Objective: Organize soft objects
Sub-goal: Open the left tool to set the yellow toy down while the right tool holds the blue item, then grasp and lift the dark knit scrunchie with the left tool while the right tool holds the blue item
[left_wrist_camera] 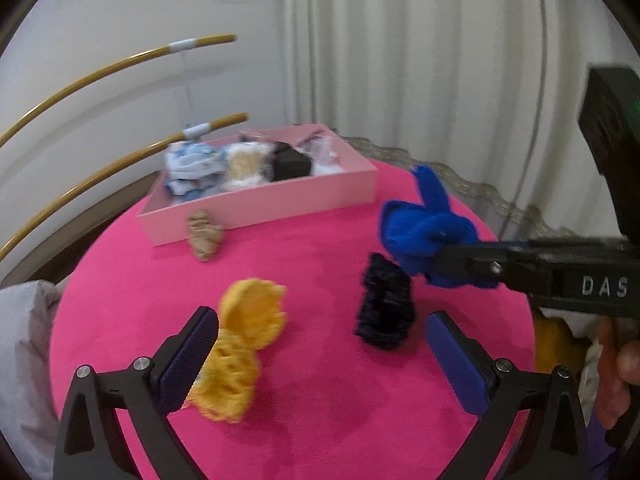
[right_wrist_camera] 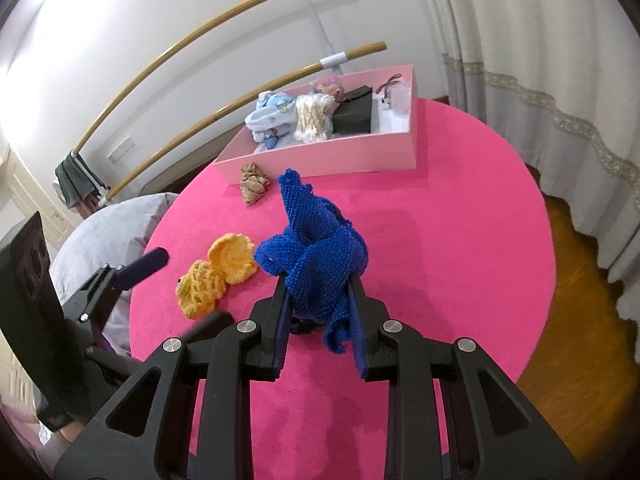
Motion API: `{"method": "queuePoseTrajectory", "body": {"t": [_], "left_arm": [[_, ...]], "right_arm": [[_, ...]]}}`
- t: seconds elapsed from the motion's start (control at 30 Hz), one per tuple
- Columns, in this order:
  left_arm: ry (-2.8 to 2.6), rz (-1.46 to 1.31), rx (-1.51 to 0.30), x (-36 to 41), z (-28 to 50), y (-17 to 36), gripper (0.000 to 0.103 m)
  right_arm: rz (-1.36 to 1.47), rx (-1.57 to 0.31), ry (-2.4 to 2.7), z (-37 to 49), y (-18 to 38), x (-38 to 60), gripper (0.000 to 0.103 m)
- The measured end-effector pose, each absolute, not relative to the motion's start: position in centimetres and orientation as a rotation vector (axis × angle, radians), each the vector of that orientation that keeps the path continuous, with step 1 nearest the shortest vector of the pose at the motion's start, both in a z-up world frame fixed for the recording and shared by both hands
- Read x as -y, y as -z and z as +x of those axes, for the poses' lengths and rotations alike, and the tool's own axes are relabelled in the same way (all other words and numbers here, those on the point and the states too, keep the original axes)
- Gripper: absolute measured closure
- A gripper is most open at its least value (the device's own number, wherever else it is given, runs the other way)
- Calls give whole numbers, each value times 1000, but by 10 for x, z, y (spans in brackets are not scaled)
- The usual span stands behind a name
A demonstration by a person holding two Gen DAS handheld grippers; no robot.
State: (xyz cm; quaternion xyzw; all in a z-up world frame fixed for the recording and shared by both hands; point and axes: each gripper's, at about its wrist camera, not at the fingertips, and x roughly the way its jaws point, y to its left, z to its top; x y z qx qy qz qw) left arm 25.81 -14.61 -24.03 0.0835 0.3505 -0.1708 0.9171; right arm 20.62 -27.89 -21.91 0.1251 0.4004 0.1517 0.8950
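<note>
Two fingers (right_wrist_camera: pixel 356 312) pinching blue knit (right_wrist_camera: pixel 316 256)

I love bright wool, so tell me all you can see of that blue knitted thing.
The blue knitted piece looks like coarse royal-blue yarn, bunched and folded, one pointed end sticking up and a flap hanging down. The right gripper has its jaws shut on its lower part, holding it above the pink tablecloth, near the yellow crochet pieces.

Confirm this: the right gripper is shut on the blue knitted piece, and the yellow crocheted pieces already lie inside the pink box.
Wrong in one respect. The right gripper is shut on the blue knitted piece, but the yellow crocheted pieces lie on the pink tablecloth, outside the pink box. The right wrist view shows this.
</note>
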Motion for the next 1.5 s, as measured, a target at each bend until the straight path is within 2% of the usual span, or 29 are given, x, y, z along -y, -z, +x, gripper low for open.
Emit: {"method": "queuePoseTrajectory", "body": {"t": [0.2, 0.3, 0.37, 0.4, 0.47, 0.5, 0.53, 0.57, 0.73, 1.5], "left_arm": [[414, 207, -773, 166, 280, 263, 1], [431, 201, -802, 172, 295, 274, 10], [446, 194, -837, 175, 305, 282, 31], [454, 184, -863, 176, 311, 286, 37], [464, 158, -893, 175, 321, 291, 58], [480, 135, -906, 173, 326, 292, 64], [490, 121, -911, 173, 331, 294, 77], [500, 107, -914, 172, 334, 294, 86], [497, 48, -925, 156, 342, 292, 92], [407, -1, -833, 103, 316, 244, 93]], "right_arm": [[267, -831, -307, 206, 220, 285, 79], [268, -834, -305, 208, 221, 286, 79], [266, -837, -307, 209, 221, 286, 79], [265, -839, -309, 209, 222, 286, 79], [261, -842, -313, 209, 222, 284, 79], [260, -843, -316, 209, 223, 284, 79], [258, -843, -316, 209, 223, 283, 80], [255, -842, -316, 209, 223, 282, 80], [253, -821, -297, 208, 219, 284, 81], [254, -708, -205, 211, 179, 304, 81]]}}
